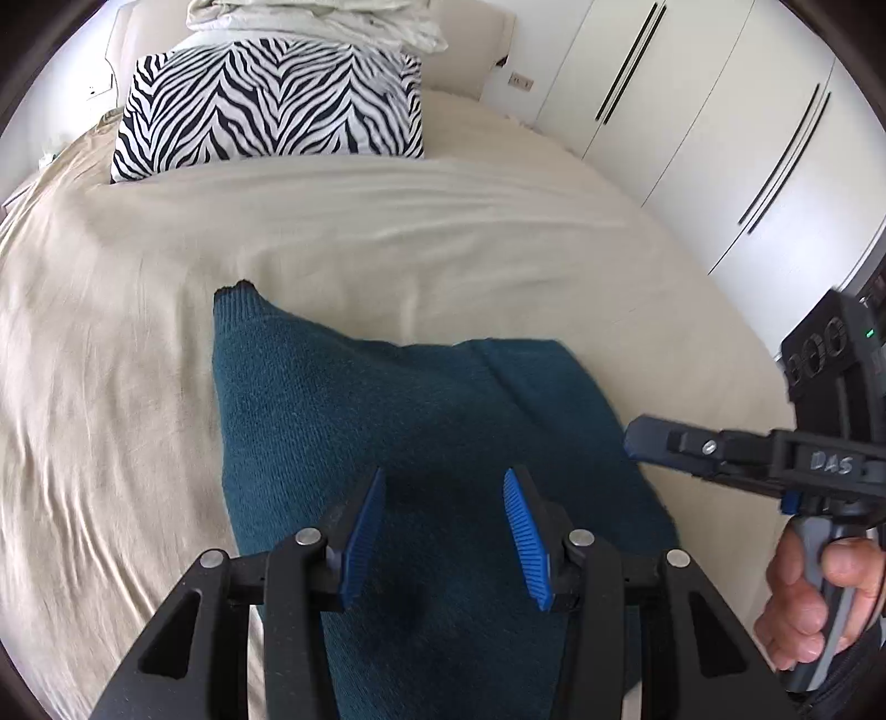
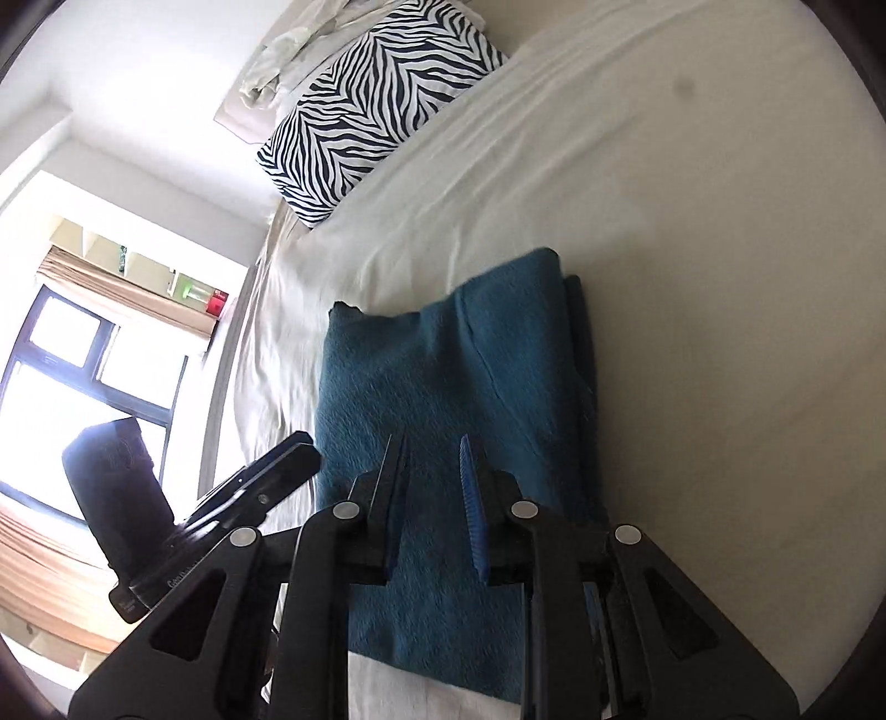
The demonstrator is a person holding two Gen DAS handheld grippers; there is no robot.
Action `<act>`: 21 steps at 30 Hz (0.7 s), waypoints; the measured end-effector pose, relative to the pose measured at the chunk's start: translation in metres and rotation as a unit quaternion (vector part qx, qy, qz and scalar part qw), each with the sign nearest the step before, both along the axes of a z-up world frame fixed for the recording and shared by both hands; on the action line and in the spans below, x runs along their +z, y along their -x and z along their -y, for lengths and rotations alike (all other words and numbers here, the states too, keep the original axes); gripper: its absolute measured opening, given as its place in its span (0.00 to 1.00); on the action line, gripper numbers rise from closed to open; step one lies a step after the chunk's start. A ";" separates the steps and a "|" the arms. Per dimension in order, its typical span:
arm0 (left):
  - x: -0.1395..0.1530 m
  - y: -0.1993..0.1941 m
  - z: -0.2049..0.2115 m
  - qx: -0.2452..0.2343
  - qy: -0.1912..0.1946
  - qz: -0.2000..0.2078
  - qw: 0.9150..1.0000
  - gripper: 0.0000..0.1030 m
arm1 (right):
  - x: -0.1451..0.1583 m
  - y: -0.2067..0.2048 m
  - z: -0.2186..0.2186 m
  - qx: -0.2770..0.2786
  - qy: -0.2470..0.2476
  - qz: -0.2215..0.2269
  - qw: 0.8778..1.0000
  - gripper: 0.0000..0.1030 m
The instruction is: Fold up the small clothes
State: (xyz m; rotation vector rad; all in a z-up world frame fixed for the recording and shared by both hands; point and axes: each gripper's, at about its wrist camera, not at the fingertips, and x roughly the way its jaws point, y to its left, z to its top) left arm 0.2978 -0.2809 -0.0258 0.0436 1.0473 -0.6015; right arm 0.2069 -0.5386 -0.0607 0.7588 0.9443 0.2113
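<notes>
On cream bed [image 1: 387,232], folded teal sweater [image 1: 387,421] under left gripper [image 1: 443,526], jaws wide; right gripper [image 2: 434,498] narrower, empty

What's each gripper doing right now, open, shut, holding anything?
Left gripper: open, empty, jaws spread above the teal knit garment.
Right gripper: open, narrower gap, nothing between the fingers, over the same garment.

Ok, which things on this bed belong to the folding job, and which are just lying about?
Job:
- teal knitted garment, partly folded on the cream bedsheet
- left gripper, open above it
- right gripper, open above it

Lying about:
- zebra-striped black-and-white pillow
- crumpled pale bedding behind the pillow
</notes>
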 end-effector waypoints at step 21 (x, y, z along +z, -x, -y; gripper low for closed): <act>-0.037 -0.013 0.011 -0.009 -0.021 0.003 1.000 0.40 | -0.044 0.001 -0.009 0.019 0.055 -0.039 0.998 0.17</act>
